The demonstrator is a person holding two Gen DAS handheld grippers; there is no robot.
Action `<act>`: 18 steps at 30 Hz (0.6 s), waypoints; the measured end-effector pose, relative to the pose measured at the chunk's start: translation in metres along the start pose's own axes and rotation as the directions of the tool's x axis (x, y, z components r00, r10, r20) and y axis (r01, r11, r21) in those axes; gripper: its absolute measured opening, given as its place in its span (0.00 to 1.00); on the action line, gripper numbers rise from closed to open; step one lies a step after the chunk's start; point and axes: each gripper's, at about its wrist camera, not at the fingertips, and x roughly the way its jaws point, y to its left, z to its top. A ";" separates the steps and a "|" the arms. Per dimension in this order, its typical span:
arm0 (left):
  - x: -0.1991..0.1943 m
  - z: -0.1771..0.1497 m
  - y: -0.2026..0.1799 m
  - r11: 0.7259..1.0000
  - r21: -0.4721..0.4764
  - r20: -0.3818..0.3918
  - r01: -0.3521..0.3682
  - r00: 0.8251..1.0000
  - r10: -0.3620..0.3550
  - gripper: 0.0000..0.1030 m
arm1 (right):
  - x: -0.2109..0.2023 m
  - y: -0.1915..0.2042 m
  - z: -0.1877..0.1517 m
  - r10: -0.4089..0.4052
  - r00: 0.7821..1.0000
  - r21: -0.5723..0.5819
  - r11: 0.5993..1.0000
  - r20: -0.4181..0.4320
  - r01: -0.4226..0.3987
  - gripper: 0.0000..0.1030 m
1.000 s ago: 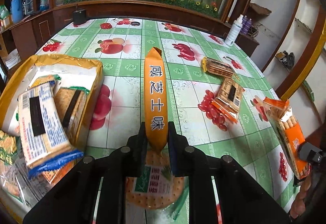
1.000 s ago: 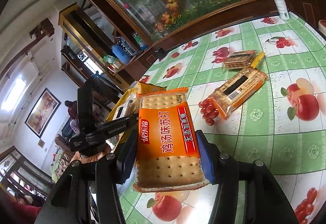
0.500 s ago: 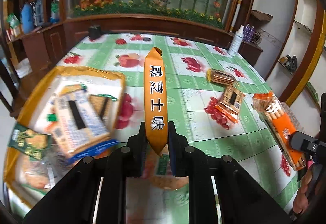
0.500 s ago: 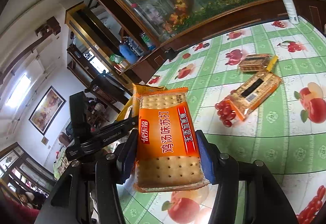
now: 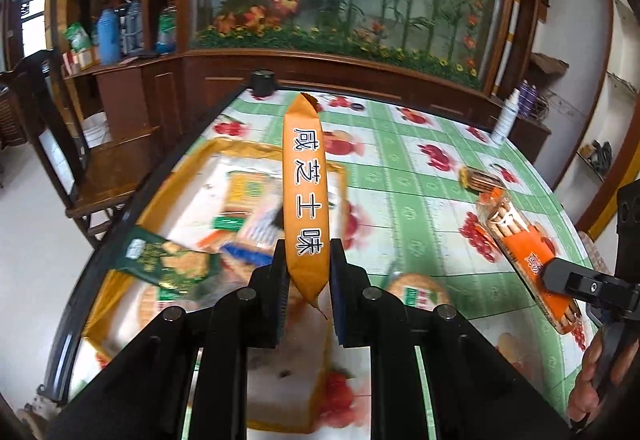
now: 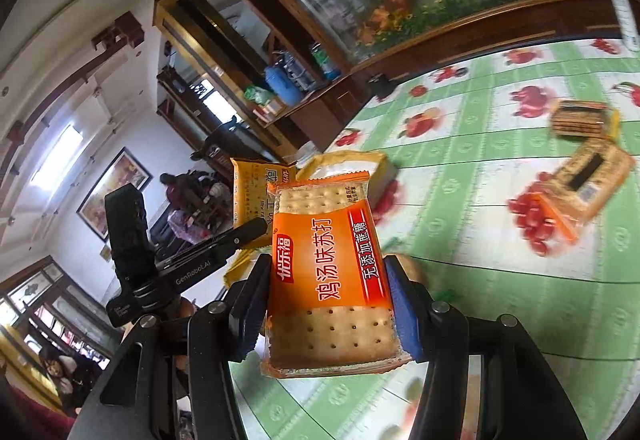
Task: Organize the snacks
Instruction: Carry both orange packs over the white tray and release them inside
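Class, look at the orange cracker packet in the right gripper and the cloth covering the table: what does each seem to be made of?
Orange cracker packet: likely thin glossy plastic film, since it has clear windows showing crackers and a crimped end seam. Tablecloth: probably smooth printed vinyl or oilcloth; it lies flat with a slight sheen, though blur leaves this uncertain.

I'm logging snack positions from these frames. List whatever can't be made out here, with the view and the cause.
- Left wrist view: packs inside the yellow box are motion-blurred; labels unreadable.
- Left wrist view: the round cracker pack is partly hidden behind the left gripper.
- Right wrist view: the yellow pack is partly covered by the orange cracker pack.
- Right wrist view: the white bottle is cut by the edge.
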 end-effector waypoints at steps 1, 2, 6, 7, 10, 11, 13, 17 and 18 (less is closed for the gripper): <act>-0.001 0.000 0.004 1.000 -0.004 0.003 -0.011 1.000 0.011 0.15 | 0.005 0.003 0.001 0.008 1.000 -0.003 1.000 -0.005 -0.008 0.54; -0.002 0.000 0.010 1.000 -0.010 0.009 -0.027 1.000 0.027 0.15 | 0.013 0.008 0.003 0.015 1.000 -0.009 1.000 -0.011 -0.015 0.54; -0.001 0.000 0.030 0.997 -0.030 0.015 -0.071 0.997 0.071 0.15 | 0.039 0.025 0.012 0.041 0.999 -0.033 0.999 -0.028 -0.042 0.54; -0.002 -0.001 0.035 0.997 -0.036 0.013 -0.075 0.997 0.075 0.15 | 0.044 0.026 0.014 0.043 0.999 -0.038 0.998 -0.031 -0.044 0.54; 0.001 -0.003 0.047 0.994 -0.050 0.008 -0.097 0.995 0.098 0.15 | 0.064 0.033 0.022 0.058 0.998 -0.043 0.997 -0.035 -0.059 0.54; 0.003 -0.003 0.051 0.993 -0.057 0.007 -0.101 0.995 0.102 0.15 | 0.073 0.034 0.026 0.065 0.997 -0.038 0.997 -0.038 -0.067 0.54; 0.003 -0.004 0.057 0.992 -0.063 0.005 -0.109 0.994 0.110 0.15 | 0.086 0.035 0.032 0.062 0.997 -0.035 0.997 -0.042 -0.064 0.54; 0.004 -0.006 0.066 0.989 -0.079 0.005 -0.123 0.992 0.124 0.15 | 0.104 0.036 0.041 0.078 0.996 -0.012 0.997 -0.043 -0.078 0.54; 0.004 -0.007 0.068 0.989 -0.085 0.006 -0.123 0.992 0.124 0.15 | 0.108 0.037 0.043 0.078 0.996 -0.011 0.997 -0.041 -0.078 0.54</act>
